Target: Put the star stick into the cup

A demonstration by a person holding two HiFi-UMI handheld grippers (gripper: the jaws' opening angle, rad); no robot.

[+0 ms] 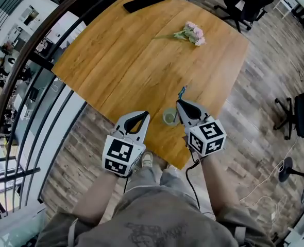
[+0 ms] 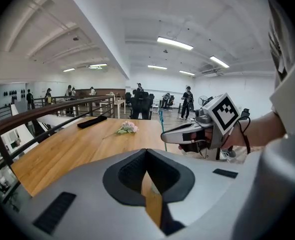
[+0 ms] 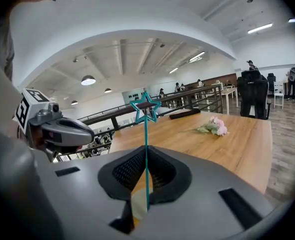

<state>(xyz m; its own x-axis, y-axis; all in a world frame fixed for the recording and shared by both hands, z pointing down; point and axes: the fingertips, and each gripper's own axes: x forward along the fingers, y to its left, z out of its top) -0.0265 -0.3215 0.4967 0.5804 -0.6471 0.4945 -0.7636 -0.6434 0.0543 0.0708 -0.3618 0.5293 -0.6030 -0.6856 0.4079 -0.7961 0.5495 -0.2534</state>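
Head view showed me both grippers at the near edge of the wooden table (image 1: 126,60), with the cup (image 1: 169,117) standing between them, just beside the right gripper (image 1: 180,105). That gripper's tongs were pressed together on the star stick (image 3: 146,156), pinching it low on its shaft so the star stood upright above the jaws. I judged that grip sensible: with the shaft vertical and the bottom end free, the stick could go straight down into the cup's mouth. A pale rim under the jaws in the right gripper view looked like the cup, though I could not tell how closely the stick's end lined up with it.

The left gripper (image 1: 144,116) sat on the cup's other side, its tongs closed with nothing between them, probably placed to steady the cup if needed.

The stick itself was a thin teal rod topped by an open star outline, slight enough to flex or slip. A small bunch of flowers (image 1: 193,33) and a dark flat object (image 1: 147,0) lay well apart, farther across the table.
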